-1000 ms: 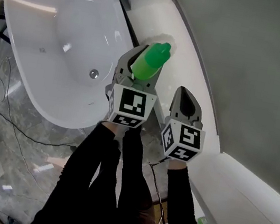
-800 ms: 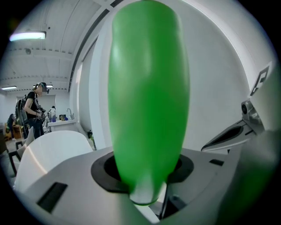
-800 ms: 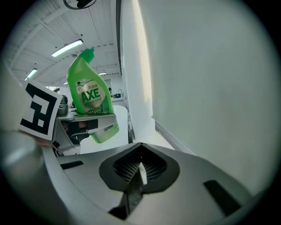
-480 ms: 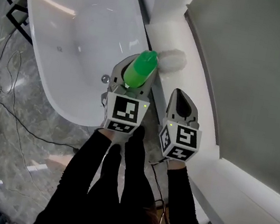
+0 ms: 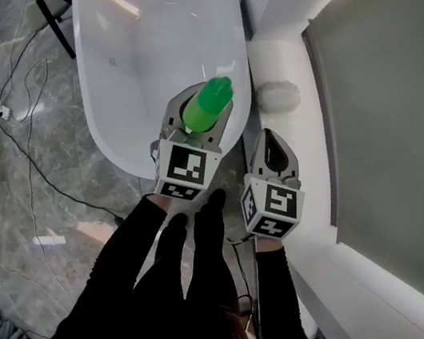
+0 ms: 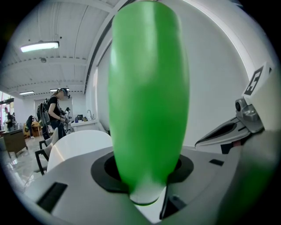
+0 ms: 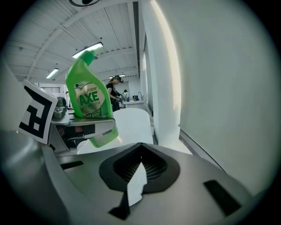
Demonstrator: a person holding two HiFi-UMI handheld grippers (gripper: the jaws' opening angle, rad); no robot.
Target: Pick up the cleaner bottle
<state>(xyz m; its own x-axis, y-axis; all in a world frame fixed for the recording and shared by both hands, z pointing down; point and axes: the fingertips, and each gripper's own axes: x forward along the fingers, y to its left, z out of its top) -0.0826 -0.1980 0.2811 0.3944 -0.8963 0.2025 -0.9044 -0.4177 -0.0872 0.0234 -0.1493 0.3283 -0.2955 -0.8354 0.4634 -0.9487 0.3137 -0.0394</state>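
Note:
The green cleaner bottle (image 5: pixel 206 104) stands upright between the jaws of my left gripper (image 5: pixel 200 112), which is shut on its lower body and holds it in the air over the rim of the bathtub (image 5: pixel 156 33). In the left gripper view the bottle (image 6: pixel 149 101) fills the middle of the picture. The right gripper view shows the bottle (image 7: pixel 89 100) from the side, its label facing me, clamped in the left gripper (image 7: pixel 83 128). My right gripper (image 5: pixel 273 137) hangs beside it over the white ledge (image 5: pixel 304 221), jaws together and empty.
A round white object (image 5: pixel 278 95) lies on the ledge by the grey wall (image 5: pixel 401 109). Black cables (image 5: pixel 25 148) trail over the marble floor left of the tub. A person (image 7: pixel 115 90) stands far off in the room.
Both grippers have risen and drawn back from the ledge. The bottle has come along in the left gripper, away from the round white object and out over the tub rim.

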